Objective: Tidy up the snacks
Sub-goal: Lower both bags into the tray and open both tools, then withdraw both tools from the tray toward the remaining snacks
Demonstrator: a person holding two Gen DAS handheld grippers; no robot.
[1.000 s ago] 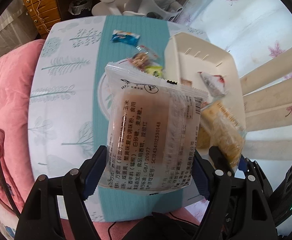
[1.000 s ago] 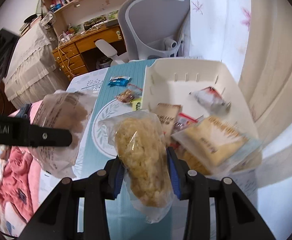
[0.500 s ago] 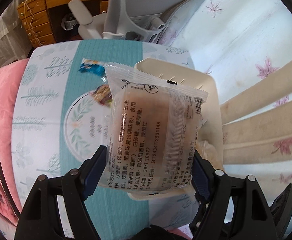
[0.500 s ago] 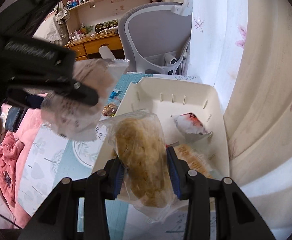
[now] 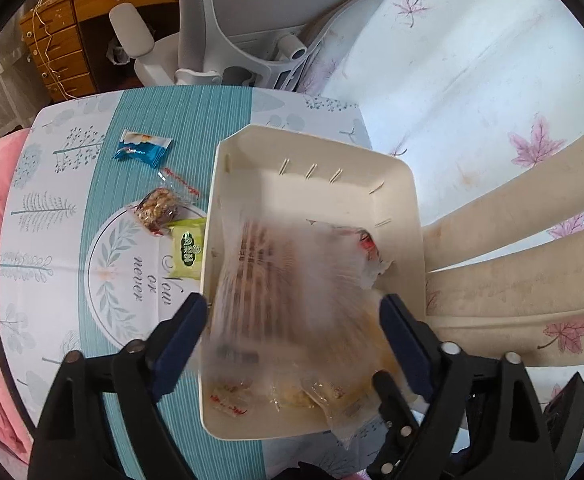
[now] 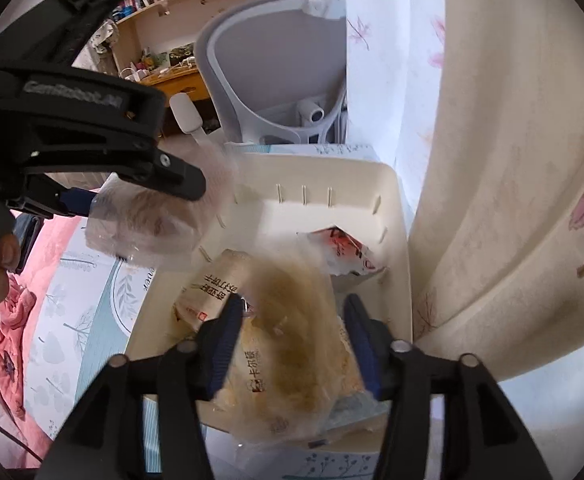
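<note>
Over the cream plastic tray, the left gripper is opening around a blurred clear-wrapped pastry. The right gripper is opening too, with a blurred crispy snack bag between its jaws above the tray.

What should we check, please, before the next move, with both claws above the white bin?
1. Left claw above the white bin: ok.
2. Left release: ok. The jaws are opening, and the pale printed packet between them is blurred and clear of the pads.
3. Right release: ok. The right claw is opening above the bin, with the yellow crumbly packet blurred between its jaws.
4. Both packets settled in the bin: cannot tell, as both are motion-blurred.
5. All snacks binned: not ok. The blue packet, the nut packet and the green packet lie on the table beside the bin.
</note>
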